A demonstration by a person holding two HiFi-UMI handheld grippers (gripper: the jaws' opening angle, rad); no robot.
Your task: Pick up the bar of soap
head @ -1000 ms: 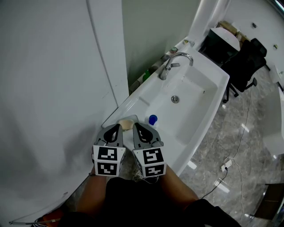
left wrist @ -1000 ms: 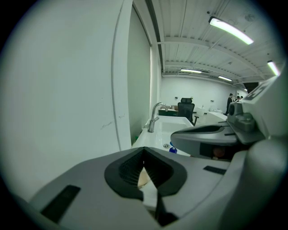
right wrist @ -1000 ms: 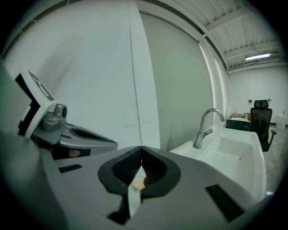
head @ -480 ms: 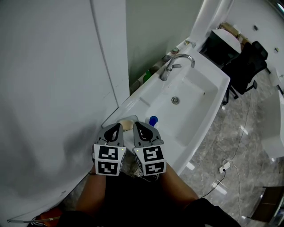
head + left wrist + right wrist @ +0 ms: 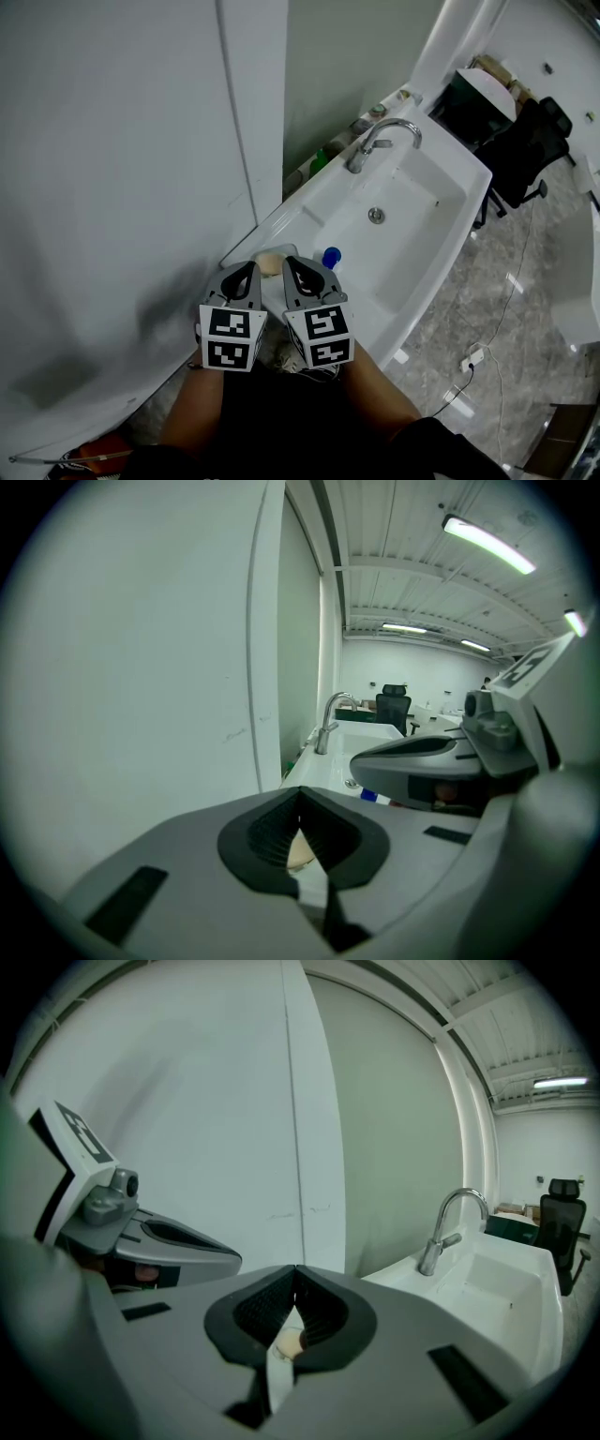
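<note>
The beige bar of soap (image 5: pixel 270 263) lies in a shallow dish (image 5: pixel 234 257) at the near end of the white sink counter (image 5: pixel 300 211). Both grippers hover side by side just short of it, jaws pointing at it. My left gripper (image 5: pixel 246 267) is shut with nothing held; through the hollow behind its tips (image 5: pixel 300 789) a bit of soap (image 5: pixel 298 853) shows. My right gripper (image 5: pixel 292 262) is shut and empty as well, and the soap (image 5: pixel 287 1342) shows below its closed tips (image 5: pixel 296 1267).
A blue-capped item (image 5: pixel 330 255) stands right of the soap by the basin edge. The chrome faucet (image 5: pixel 380 141) and drain (image 5: pixel 376 215) lie farther along. A white wall panel (image 5: pixel 141 169) runs close on the left. A black office chair (image 5: pixel 525 141) stands beyond the sink.
The head view has shifted a little, so the sink sits slightly lower and to the right in the picture. Both grippers stay shut in nearly the same place before the soap.
</note>
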